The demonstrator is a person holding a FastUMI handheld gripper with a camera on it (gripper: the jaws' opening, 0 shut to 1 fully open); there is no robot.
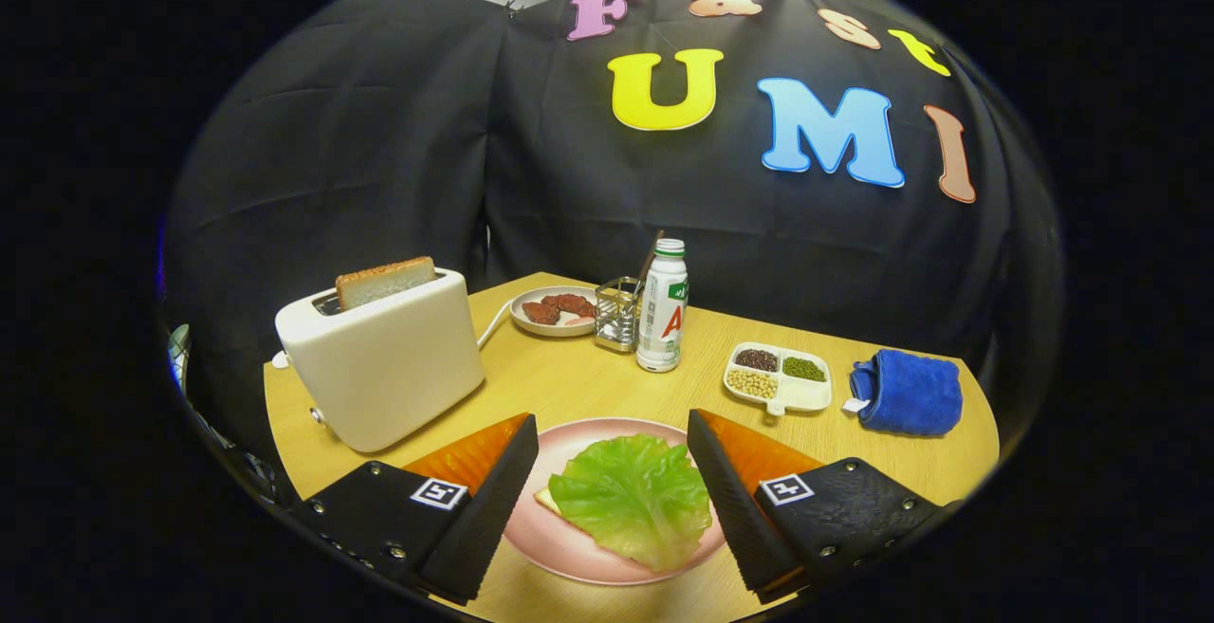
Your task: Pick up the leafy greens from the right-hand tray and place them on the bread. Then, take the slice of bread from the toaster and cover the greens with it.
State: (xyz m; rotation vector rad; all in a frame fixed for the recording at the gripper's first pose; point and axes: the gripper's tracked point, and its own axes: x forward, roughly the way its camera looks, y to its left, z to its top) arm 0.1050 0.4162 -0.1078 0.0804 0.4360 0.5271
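While the fingers [613,429] stand spread wide apart with nothing gripped, the leafy greens [634,497] lie between them: a crinkled, glossy lettuce leaf with pale veins, draped over a bread slice [546,500] of which only a light corner peeks out at the leaf's left edge. Both rest on a round, smooth pink plate [569,547] that sits on the pale wood-grain counter [569,381]. Each finger is wedge-shaped with a ribbed inner face, and carries a small square black-and-white marker on its base.

Beyond the left finger stands a boxy, cream-coloured toaster [384,362] with rounded corners; a browned, coarse-crusted slice of bread [384,282] stands upright in its slot. Farther back sit a small dish [545,315] with dark reddish pieces, a wire holder [616,313] and a white plastic bottle [662,307] with a green cap, whose label I leave unread. Beyond the right finger lie a white compartment tray [801,393] holding dark, green and yellowish grains in separate sections, and a rolled blue terry cloth [909,393].
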